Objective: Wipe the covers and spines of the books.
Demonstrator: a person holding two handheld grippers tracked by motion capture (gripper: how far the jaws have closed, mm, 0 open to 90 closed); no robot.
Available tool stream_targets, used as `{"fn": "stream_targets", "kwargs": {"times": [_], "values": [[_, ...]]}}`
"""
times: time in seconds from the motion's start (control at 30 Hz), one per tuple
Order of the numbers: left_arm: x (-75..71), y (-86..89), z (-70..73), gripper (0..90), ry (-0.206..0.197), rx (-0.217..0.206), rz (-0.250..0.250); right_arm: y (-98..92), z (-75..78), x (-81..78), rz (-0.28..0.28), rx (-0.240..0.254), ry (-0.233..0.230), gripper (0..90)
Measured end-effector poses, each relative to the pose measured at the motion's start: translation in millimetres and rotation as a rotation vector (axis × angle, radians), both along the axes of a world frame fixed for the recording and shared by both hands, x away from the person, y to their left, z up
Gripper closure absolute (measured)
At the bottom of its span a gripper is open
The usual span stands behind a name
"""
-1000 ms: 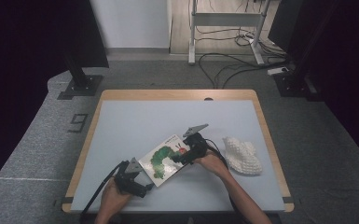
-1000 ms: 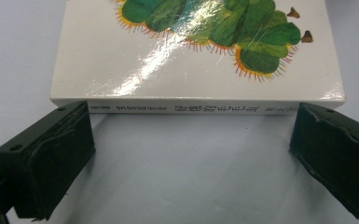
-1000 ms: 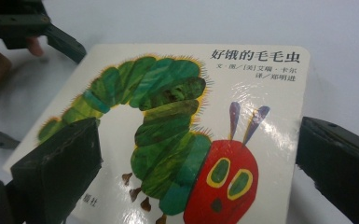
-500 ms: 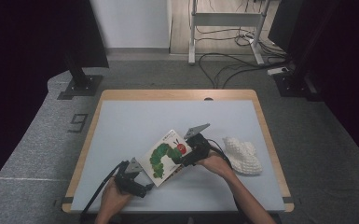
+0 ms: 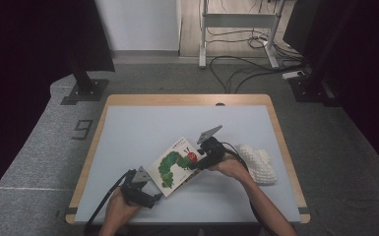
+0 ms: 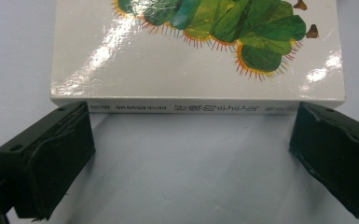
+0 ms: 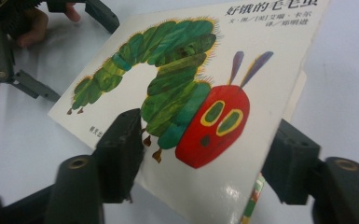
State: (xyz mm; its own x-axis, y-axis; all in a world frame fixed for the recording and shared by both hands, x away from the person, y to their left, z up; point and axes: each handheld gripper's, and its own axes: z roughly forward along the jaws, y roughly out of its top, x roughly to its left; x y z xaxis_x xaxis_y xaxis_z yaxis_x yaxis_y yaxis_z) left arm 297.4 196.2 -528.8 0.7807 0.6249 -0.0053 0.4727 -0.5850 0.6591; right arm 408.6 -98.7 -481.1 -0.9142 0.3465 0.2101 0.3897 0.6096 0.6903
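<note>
Right now my right gripper (image 7: 200, 158) pinches the book (image 5: 176, 166) cover's edge, tilted up; left gripper (image 6: 191, 149) gapes wide at its spine. Table (image 5: 142, 128) beyond lies open.

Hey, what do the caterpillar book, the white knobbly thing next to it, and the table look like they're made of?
The book looks like glossy coated card: light glares off its cover and its edge is thick. The white thing seems a soft knitted or bobbled cloth, judging by its bumpy surface, though it is too small to be sure. The table has a matte pale grey top with a wood-look rim, possibly laminate.
</note>
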Motion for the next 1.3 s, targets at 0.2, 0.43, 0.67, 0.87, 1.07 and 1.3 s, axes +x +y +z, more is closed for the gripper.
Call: {"fn": "stream_targets", "kwargs": {"times": [0.2,0.43,0.67,0.87,1.07,1.3], "values": [[0.2,0.1,0.1,0.0,0.001,0.001,0.0,-5.3,3.2,-2.2,0.01,-0.003,-0.002,45.5],[0.3,0.1,0.3,0.0,0.005,0.0,0.005,-10.9,3.2,-6.2,0.01,-0.005,-0.023,52.5],[1.7,1.3,2.6,0.0,0.039,-0.027,0.028,-18.0,2.5,-13.3,0.013,0.007,-0.049,56.2],[4.1,5.0,6.2,0.0,0.059,-0.032,0.058,-22.4,1.7,-19.3,0.008,0.009,-0.063,57.6],[5.0,3.3,11.9,0.0,0.068,-0.074,0.051,-27.3,-0.3,-24.8,0.001,0.015,-0.071,59.0],[6.5,-7.5,12.9,2.3,0.07,-0.062,0.031,-33.1,-4.6,-29.8,-0.014,0.026,-0.07,59.9]]}}
